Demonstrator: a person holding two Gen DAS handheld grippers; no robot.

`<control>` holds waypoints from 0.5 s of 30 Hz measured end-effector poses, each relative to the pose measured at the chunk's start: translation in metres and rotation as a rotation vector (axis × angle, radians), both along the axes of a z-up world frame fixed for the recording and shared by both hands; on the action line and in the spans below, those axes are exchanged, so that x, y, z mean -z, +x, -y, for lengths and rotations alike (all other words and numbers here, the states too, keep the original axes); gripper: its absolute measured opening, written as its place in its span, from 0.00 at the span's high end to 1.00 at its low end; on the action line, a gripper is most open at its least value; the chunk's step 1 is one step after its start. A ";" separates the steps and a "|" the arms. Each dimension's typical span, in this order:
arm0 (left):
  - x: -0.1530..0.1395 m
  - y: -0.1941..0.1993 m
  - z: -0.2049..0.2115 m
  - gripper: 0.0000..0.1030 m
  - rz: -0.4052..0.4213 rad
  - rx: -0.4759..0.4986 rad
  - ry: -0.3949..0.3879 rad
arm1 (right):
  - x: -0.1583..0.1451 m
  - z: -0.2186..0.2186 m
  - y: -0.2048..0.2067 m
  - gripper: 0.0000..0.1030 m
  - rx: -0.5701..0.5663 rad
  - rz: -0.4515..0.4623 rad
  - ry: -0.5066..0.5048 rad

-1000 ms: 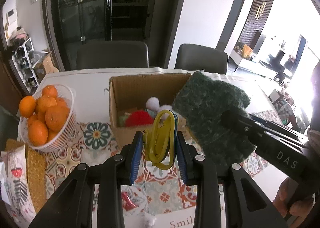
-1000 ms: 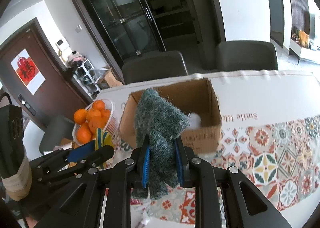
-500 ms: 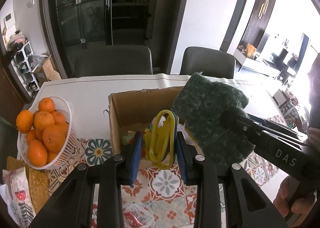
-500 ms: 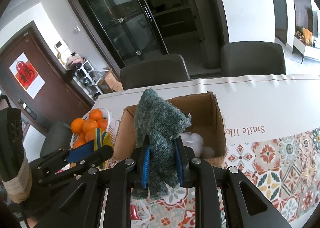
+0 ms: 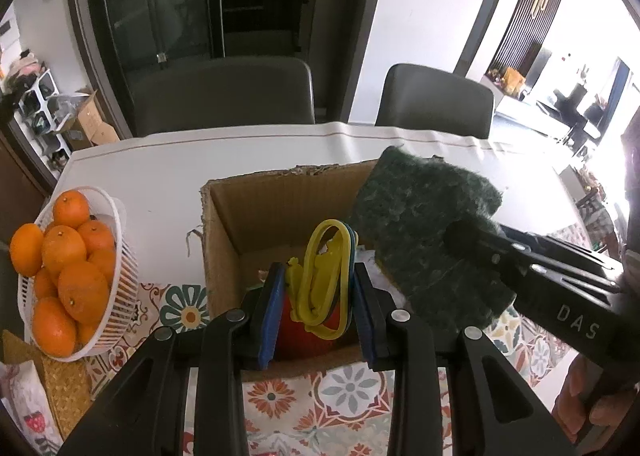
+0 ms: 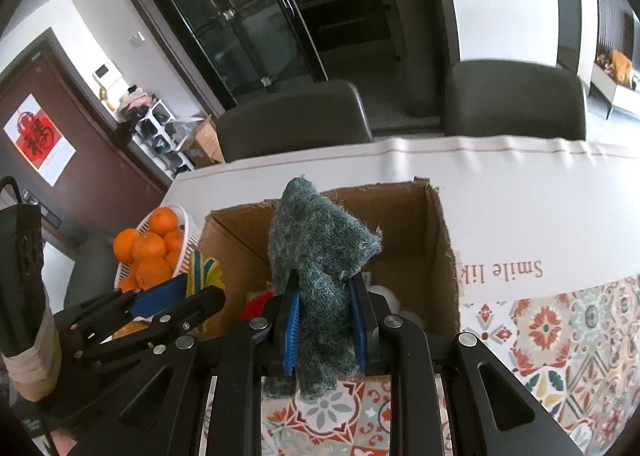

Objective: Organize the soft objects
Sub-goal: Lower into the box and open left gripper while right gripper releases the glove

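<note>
Clamping a bundle of yellow and blue looped plastic bands (image 5: 322, 276), the left gripper (image 5: 316, 310) has its blue-padded jaws nearly closed on the bundle, which stands upright between them over the near edge of the open cardboard box (image 5: 224, 256). A red soft object (image 5: 296, 340) lies inside the box just behind the left gripper's pads, with something white beside it that I cannot make out clearly.

The right gripper (image 6: 325, 326) is likewise almost closed, pinching a dark green knitted cloth (image 6: 320, 256); the cloth rises above the jaws in a crumpled peak and hangs below them over the patterned tablecloth (image 6: 560, 336). From the left wrist view the same cloth hangs over the right side of the box, near its right wall.

In the right wrist view, white fluffy material (image 6: 394, 302) shows at the box's near right corner. Left of the box sits a white basket (image 5: 120, 288) filled with oranges (image 5: 76, 284). Two dark chairs (image 5: 224, 96) stand at the far side of the table, and a hand (image 5: 592, 396) grips the right tool's handle at the lower right.
</note>
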State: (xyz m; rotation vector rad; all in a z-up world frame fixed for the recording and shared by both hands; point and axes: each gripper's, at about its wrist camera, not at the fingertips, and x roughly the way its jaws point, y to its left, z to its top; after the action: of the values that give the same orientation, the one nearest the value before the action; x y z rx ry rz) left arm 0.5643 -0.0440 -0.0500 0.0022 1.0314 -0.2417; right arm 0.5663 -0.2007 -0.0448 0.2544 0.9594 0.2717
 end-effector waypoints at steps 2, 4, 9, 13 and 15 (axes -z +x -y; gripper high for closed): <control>0.006 0.006 0.001 0.68 -0.008 -0.001 0.007 | 0.009 0.000 0.006 0.78 -0.009 -0.022 0.015; 0.013 0.012 0.002 0.68 -0.019 -0.004 0.014 | 0.017 0.000 0.012 0.78 -0.015 -0.041 0.025; 0.026 0.024 0.003 0.67 -0.041 -0.010 0.027 | 0.036 0.001 0.025 0.78 -0.022 -0.076 0.037; 0.040 0.030 0.005 0.67 -0.075 -0.013 0.032 | 0.047 0.002 0.031 0.77 -0.017 -0.101 0.038; 0.046 0.031 0.004 0.67 -0.087 -0.016 0.037 | 0.051 0.000 0.033 0.77 -0.020 -0.108 0.031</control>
State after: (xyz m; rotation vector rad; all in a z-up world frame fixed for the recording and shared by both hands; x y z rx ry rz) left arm 0.5957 -0.0484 -0.0959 0.0173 1.1221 -0.2094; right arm 0.5992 -0.2011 -0.0963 0.2898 1.0661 0.2937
